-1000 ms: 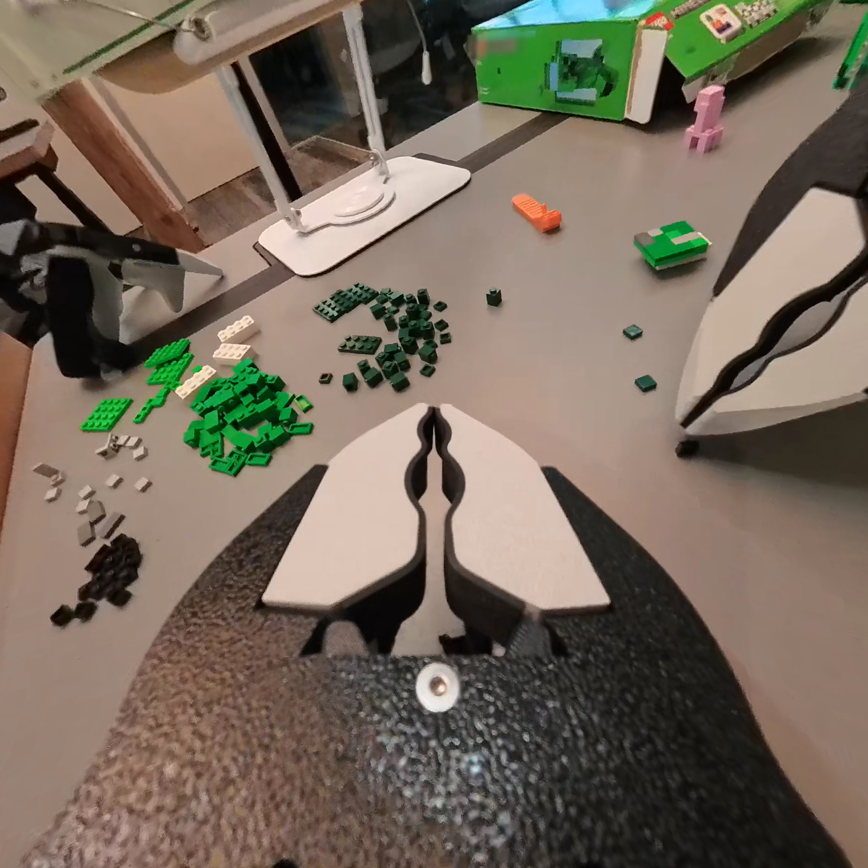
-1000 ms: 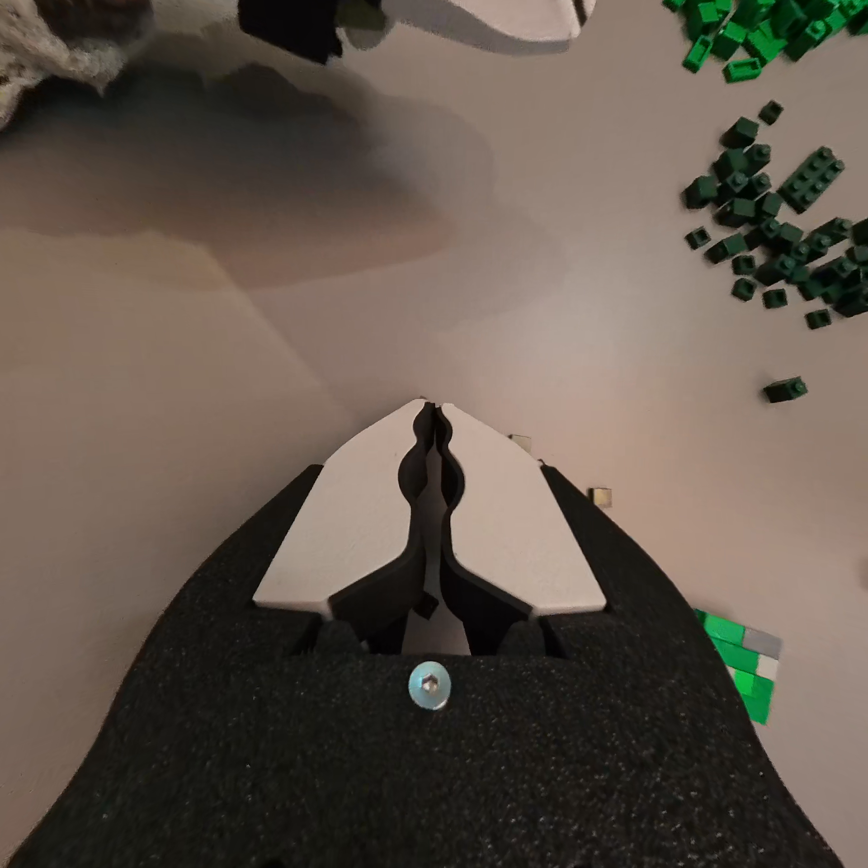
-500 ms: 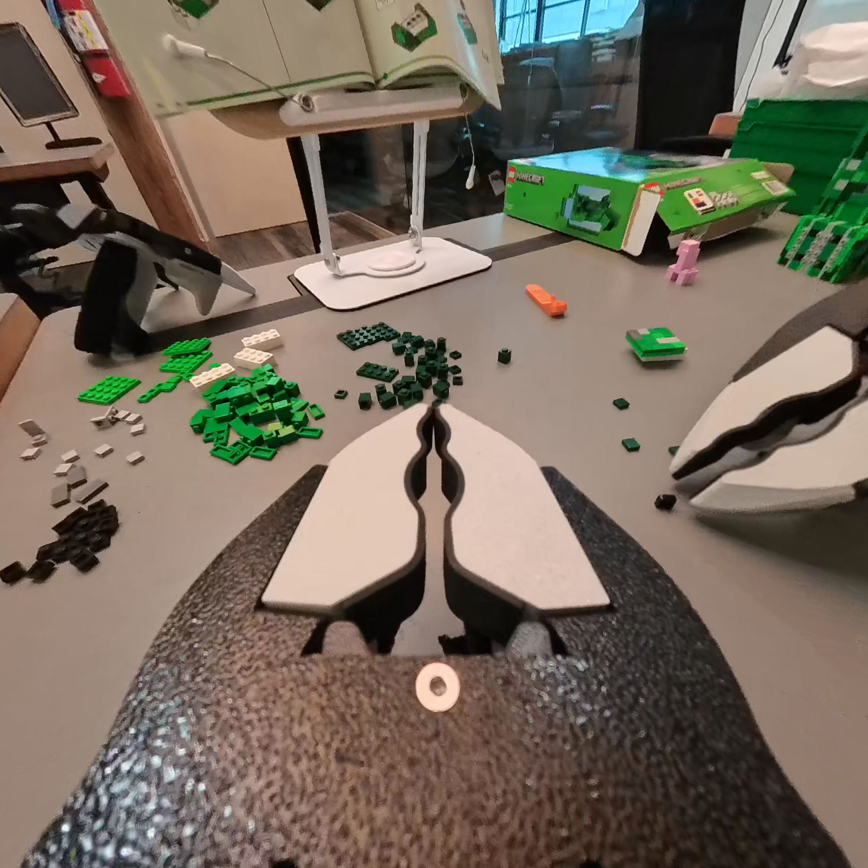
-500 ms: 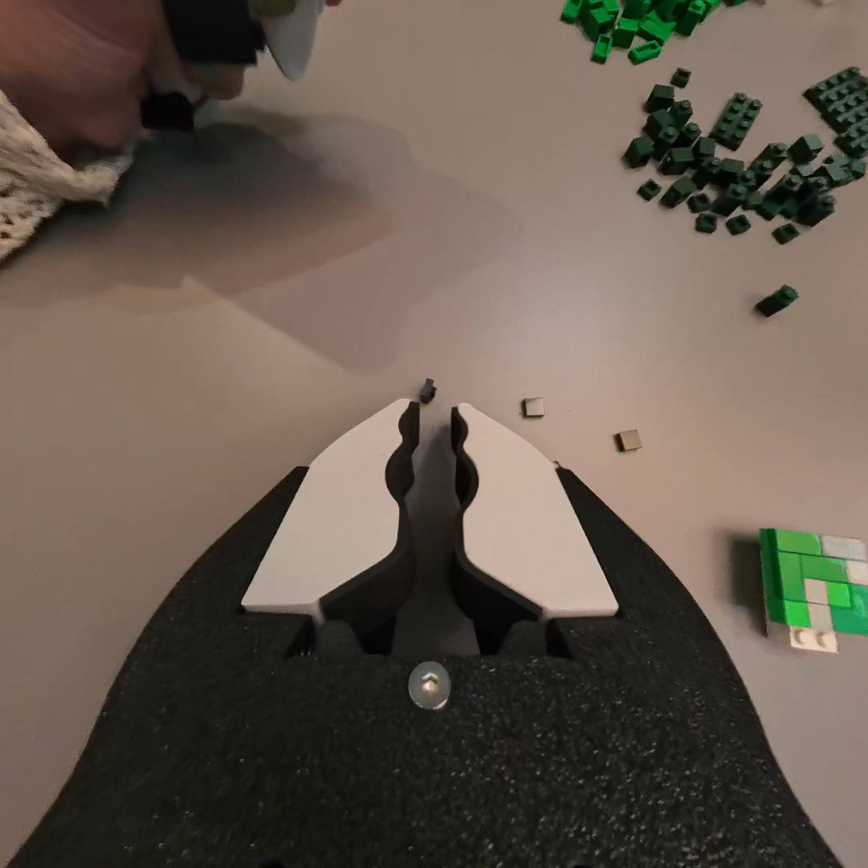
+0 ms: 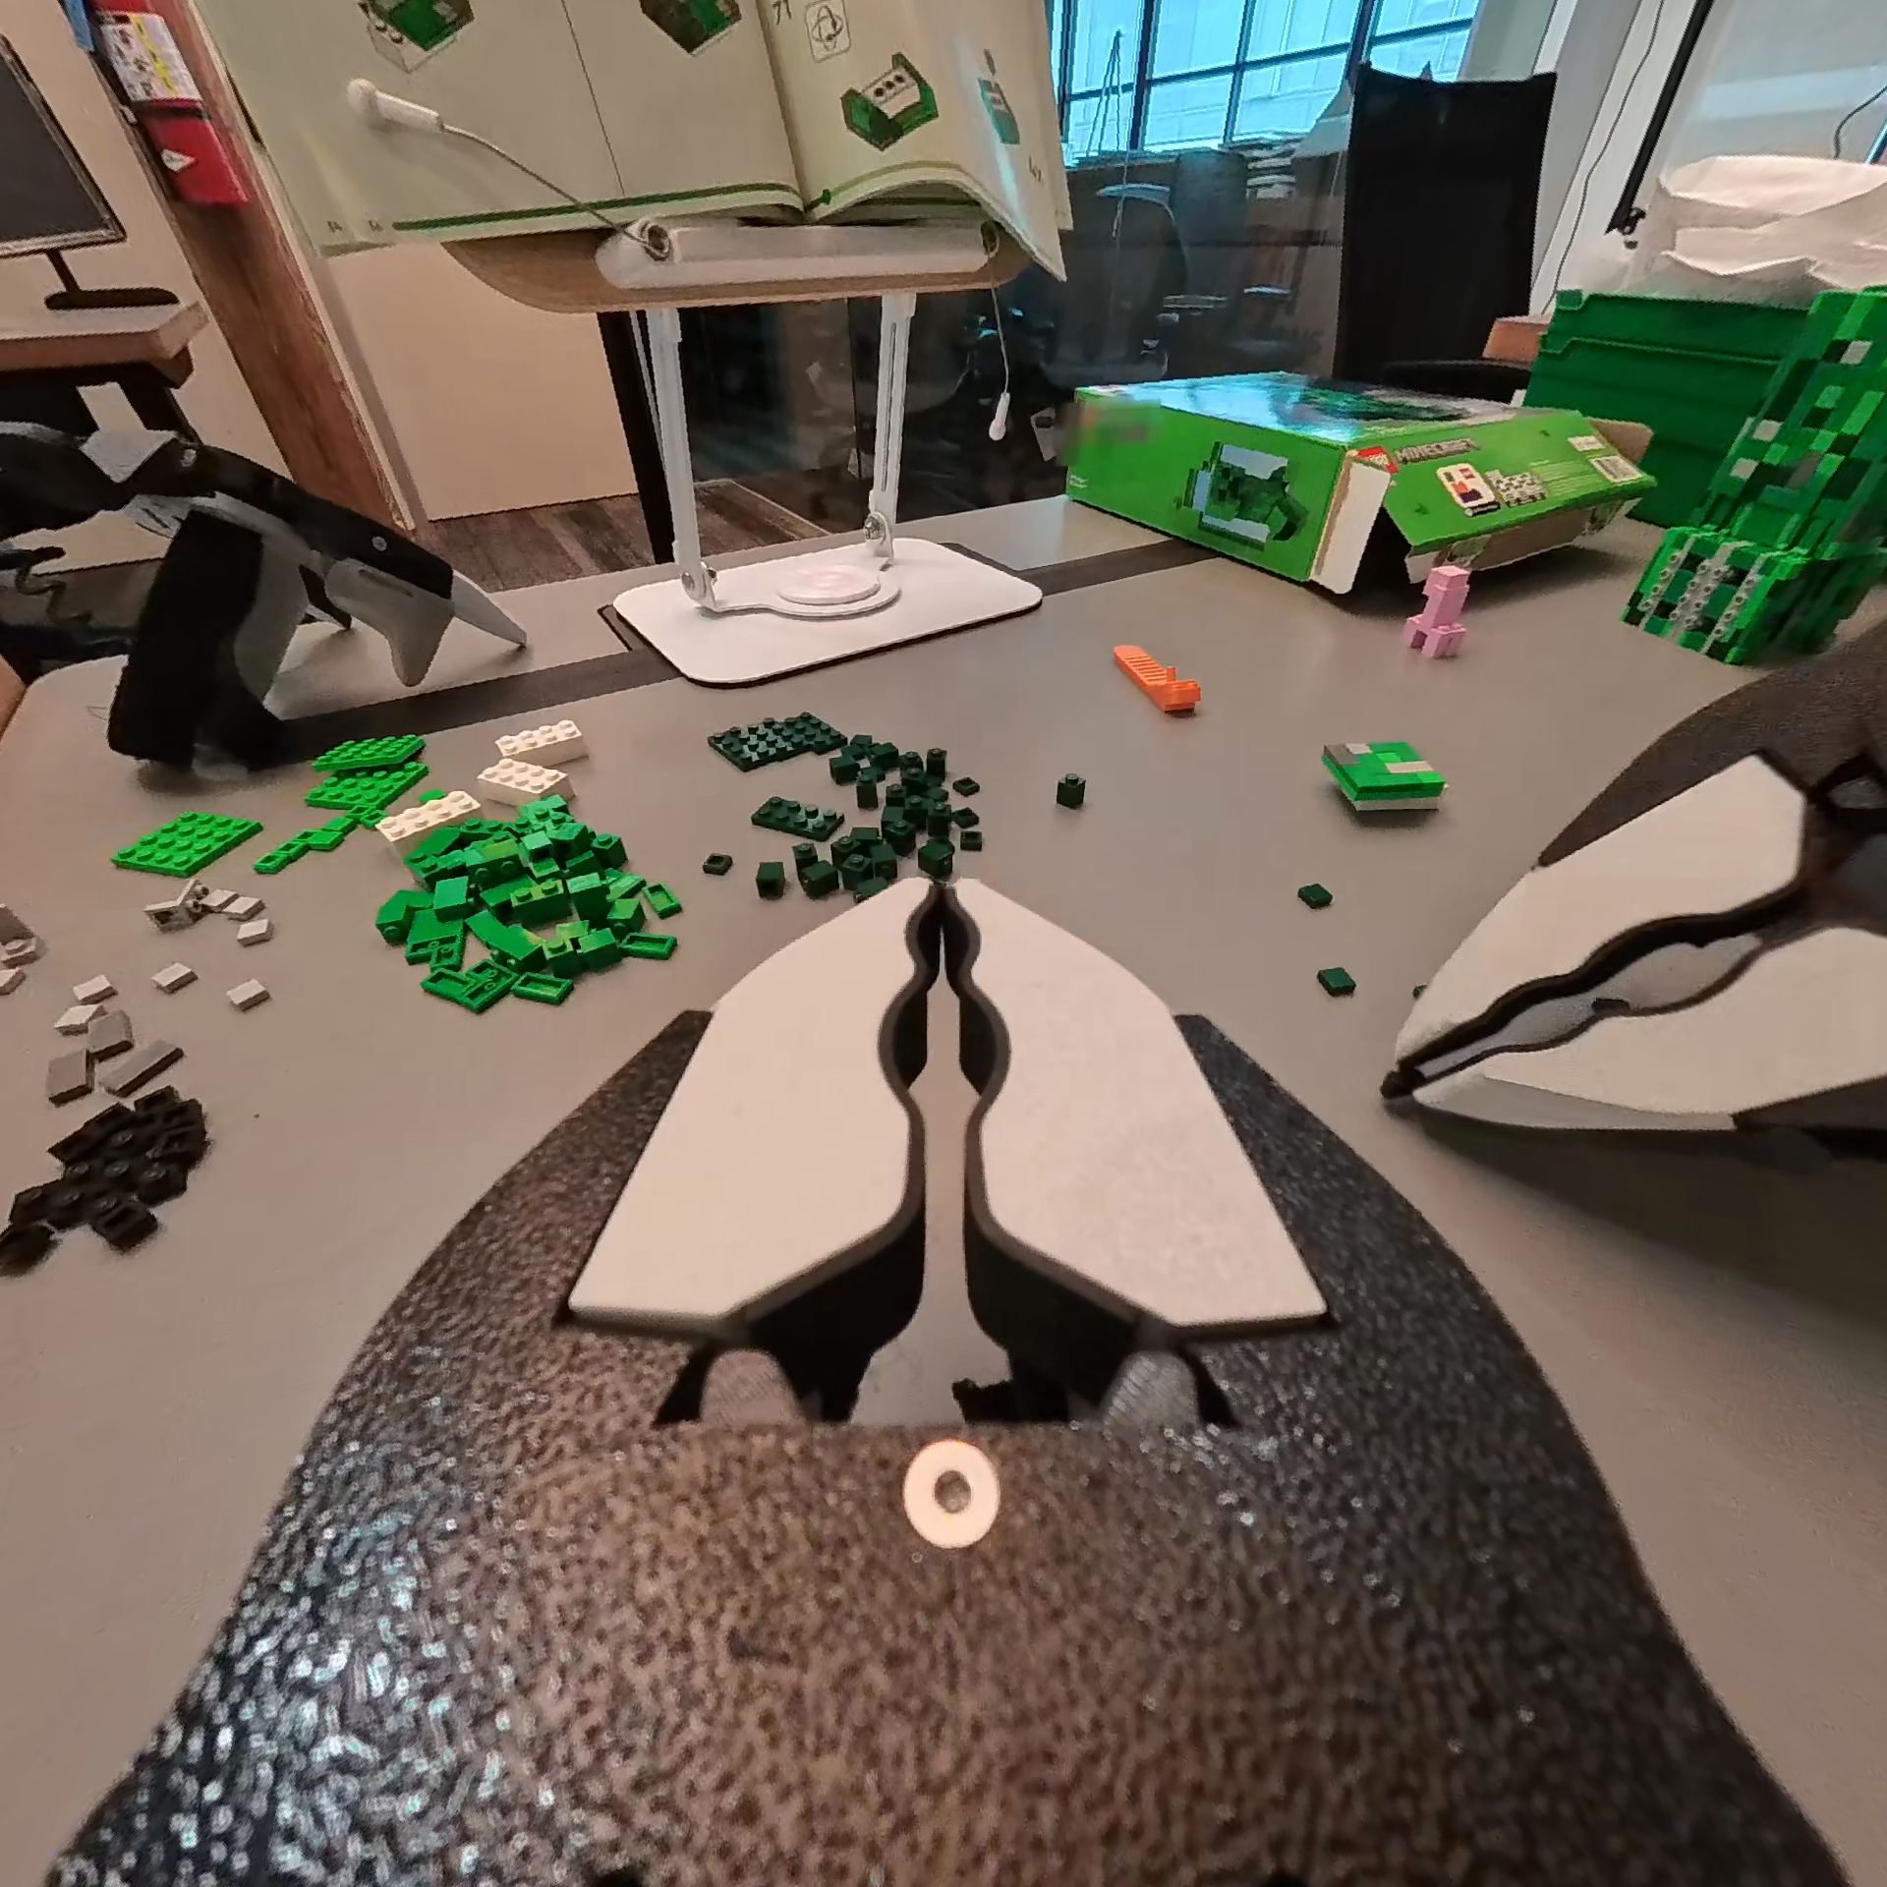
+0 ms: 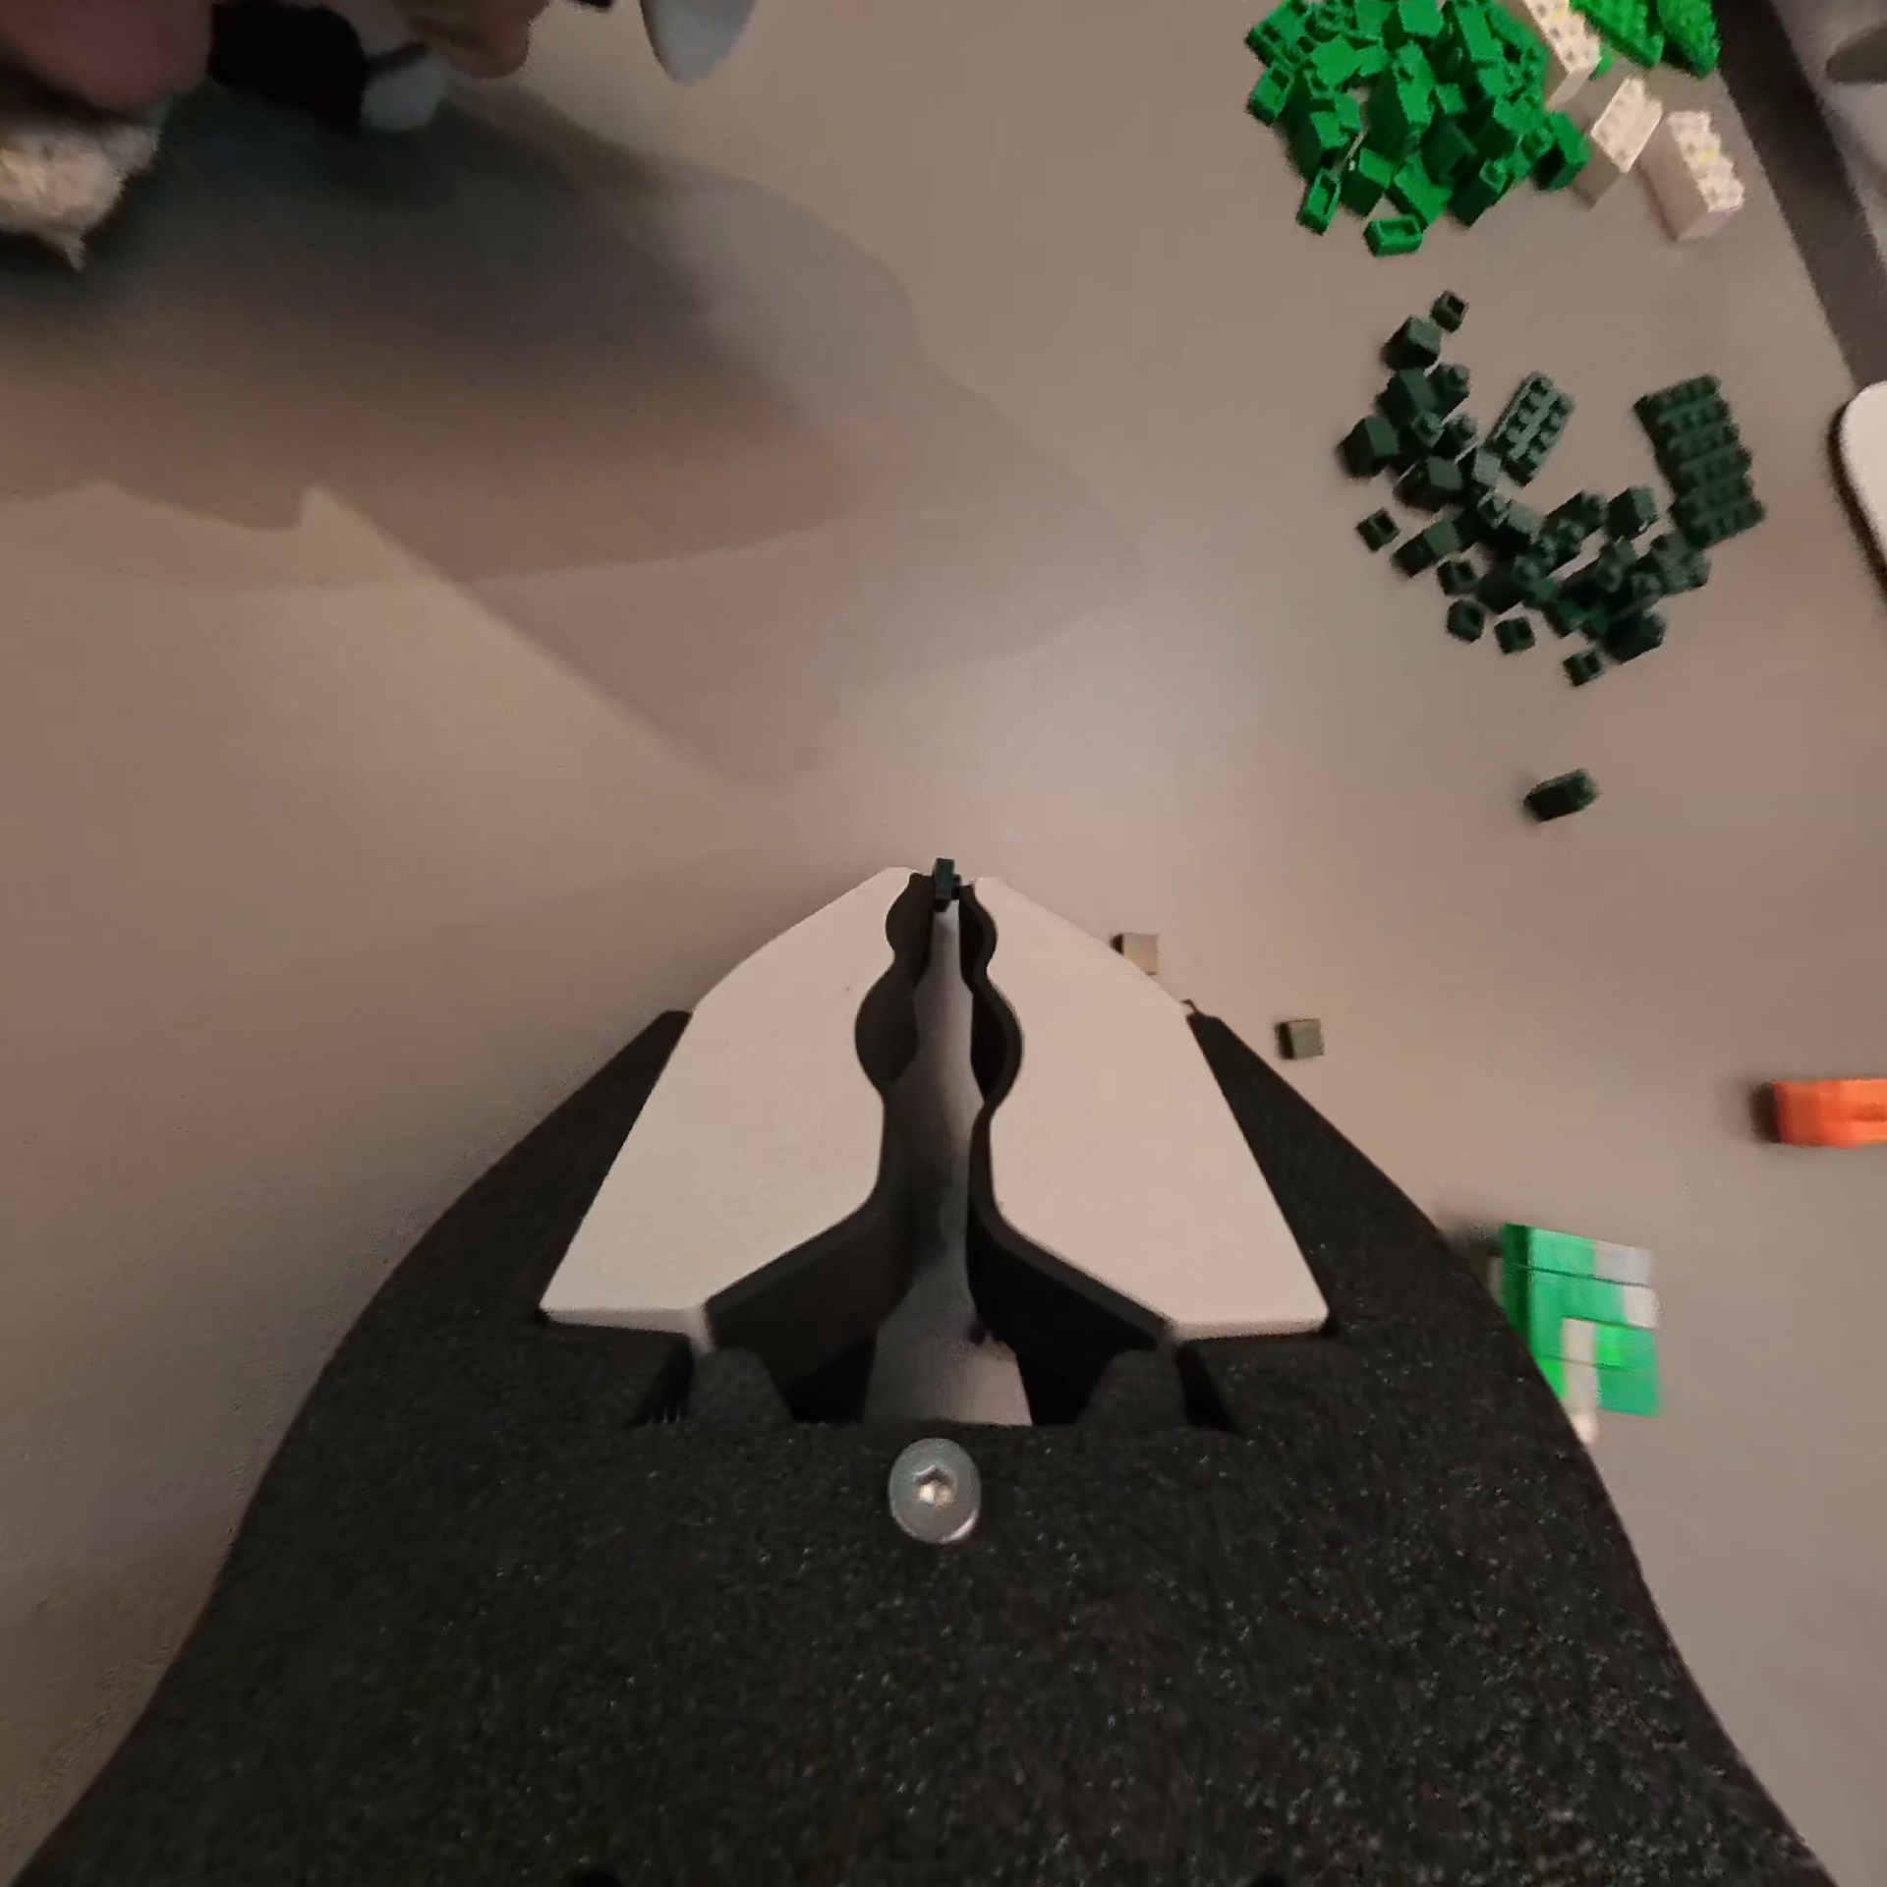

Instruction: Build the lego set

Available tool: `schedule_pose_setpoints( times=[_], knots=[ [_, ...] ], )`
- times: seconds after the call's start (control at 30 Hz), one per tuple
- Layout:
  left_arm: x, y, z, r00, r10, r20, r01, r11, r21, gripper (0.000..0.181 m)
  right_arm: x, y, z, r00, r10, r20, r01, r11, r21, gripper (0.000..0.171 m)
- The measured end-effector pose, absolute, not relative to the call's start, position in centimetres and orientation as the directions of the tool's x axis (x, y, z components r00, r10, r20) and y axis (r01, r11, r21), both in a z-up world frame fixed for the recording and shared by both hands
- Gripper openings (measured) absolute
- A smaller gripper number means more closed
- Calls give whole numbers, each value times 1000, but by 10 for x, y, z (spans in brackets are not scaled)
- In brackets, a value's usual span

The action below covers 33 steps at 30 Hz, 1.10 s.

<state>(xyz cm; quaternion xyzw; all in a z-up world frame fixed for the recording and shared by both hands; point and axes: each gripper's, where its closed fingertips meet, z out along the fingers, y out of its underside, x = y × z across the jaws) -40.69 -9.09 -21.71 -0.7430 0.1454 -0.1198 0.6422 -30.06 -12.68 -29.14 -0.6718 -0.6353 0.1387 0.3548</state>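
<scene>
My right gripper point(image 6: 945, 890) is shut on a tiny dark brick point(image 6: 944, 876) pinched at its fingertips, just above the grey table point(image 6: 511, 919). It also shows at the right of the left wrist view point(image 5: 1401, 1080). My left gripper point(image 5: 939, 890) is shut and empty, hovering above the table and pointing at the dark green brick pile point(image 5: 888, 807). A bright green pile point(image 5: 521, 909) lies left of that pile. A small green and grey assembly point(image 5: 1384, 776) sits at the right, also in the right wrist view point(image 6: 1578, 1317).
White bricks point(image 5: 531, 761), grey tiles point(image 5: 102, 1031) and a black pile point(image 5: 102, 1174) lie at the left. An orange separator point(image 5: 1159, 679), a pink figure point(image 5: 1440, 613), a green box point(image 5: 1327, 470), a built green model point(image 5: 1777, 531) and a book stand point(image 5: 817, 602) stand behind. A spare gripper point(image 5: 255, 602) lies far left. Across from one pair of fingers to the other is roughly 15 cm.
My right gripper opened over the tiny dark brick on the table, then shut on it. My left gripper tilted up, so more of the room shows; it stayed shut.
</scene>
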Motion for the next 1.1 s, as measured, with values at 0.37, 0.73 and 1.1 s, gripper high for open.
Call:
schedule_pose_setpoints(
  times=[0.37, 0.73, 1.1],
  knots=[
    [-403, -90, -213, 923, -385, 2, -55, -137, -989, 0, -292, -116, -294, -352, 590, 726, 797, 596, -98, 5],
    [-413, -84, -207, 944, -330, 7, -30, -108, -994, 0, -283, -126, -291, -402, 564, 721, 770, 635, -68, 12],
    [-463, -76, -198, 983, -158, -90, -93, -10, -996, 0, -292, -140, -271, -173, 963, 205, 709, 266, -653, 18]
  ],
)
